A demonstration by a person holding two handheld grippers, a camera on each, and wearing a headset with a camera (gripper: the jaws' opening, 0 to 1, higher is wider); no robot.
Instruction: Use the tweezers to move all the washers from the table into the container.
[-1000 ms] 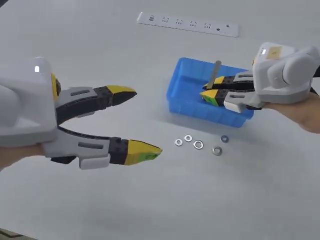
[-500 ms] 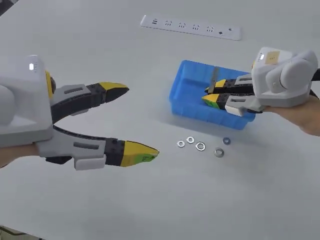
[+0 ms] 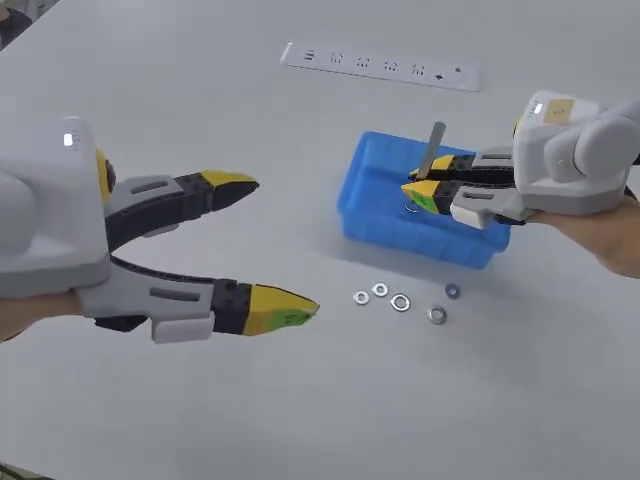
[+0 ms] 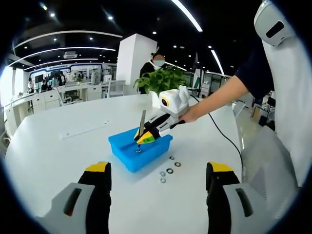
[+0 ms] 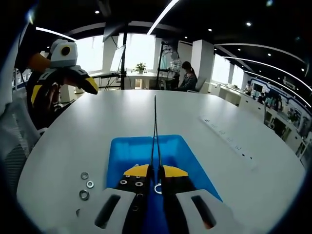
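The white surface (image 3: 300, 400) carries everything. The left gripper (image 3: 280, 245) hovers over it well clear of the work, jaws spread wide and empty. The right gripper (image 3: 418, 190) has its jaws closed tight on the tweezers (image 3: 434, 152) and is above the blue container (image 3: 400, 237), with the tweezers' tips pointing down into it. One washer (image 5: 158, 188) sits at those tips. Whether it is pinched or already lying on the container floor cannot be told.

Five more washers (image 3: 401, 301) lie loosely grouped on the surface just in front of the container.

The likely trouble is the thin tweezers twisting in the jaws. Flat washers may also slide away or knock their neighbours when the tips come in.
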